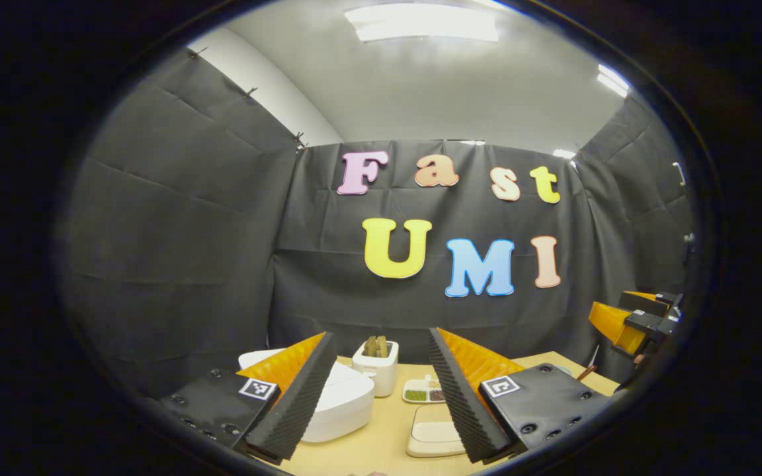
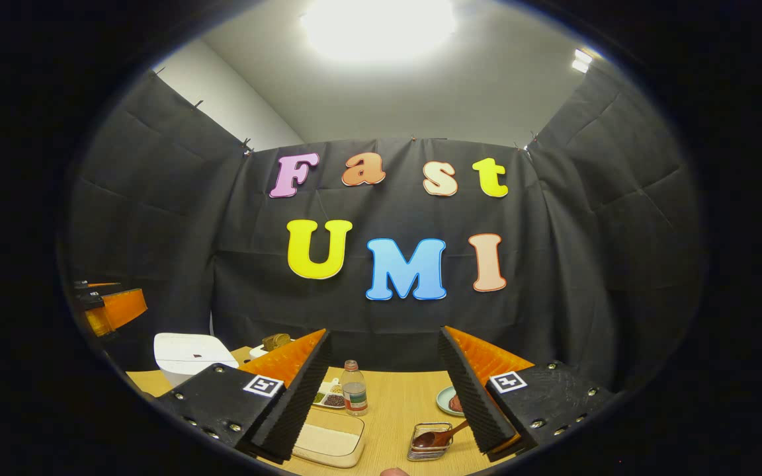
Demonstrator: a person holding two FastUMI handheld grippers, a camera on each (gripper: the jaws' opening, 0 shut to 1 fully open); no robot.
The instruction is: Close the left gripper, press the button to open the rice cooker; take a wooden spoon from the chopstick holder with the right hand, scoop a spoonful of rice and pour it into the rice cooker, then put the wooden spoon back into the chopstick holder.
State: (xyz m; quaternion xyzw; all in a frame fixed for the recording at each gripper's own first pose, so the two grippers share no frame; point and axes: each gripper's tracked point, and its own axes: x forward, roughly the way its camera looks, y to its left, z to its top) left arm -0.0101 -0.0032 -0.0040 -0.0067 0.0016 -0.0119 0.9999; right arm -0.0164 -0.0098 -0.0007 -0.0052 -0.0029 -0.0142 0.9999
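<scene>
The white rice cooker [image 1: 341, 404] stands on the wooden table with its lid down, partly behind the left finger of my left gripper [image 1: 380, 344], which is open and holds nothing. Behind the cooker is the white chopstick holder [image 1: 376, 365] with wooden handles sticking up. A shallow container of rice [image 1: 432, 433] lies in front. My right gripper [image 2: 384, 334] is open and holds nothing above the table. Its view shows the rice cooker [image 2: 188, 357] at the left, the rice container [image 2: 328, 439] and a brown spoon [image 2: 437, 437] on a small wire rack.
A divided dish of grains [image 1: 423, 392] sits beside the chopstick holder. A small bottle [image 2: 354, 389] and a pale plate [image 2: 448, 400] stand mid-table. The other gripper shows at the right edge [image 1: 632, 320] of the left gripper view and at the left edge [image 2: 111, 307] of the right gripper view.
</scene>
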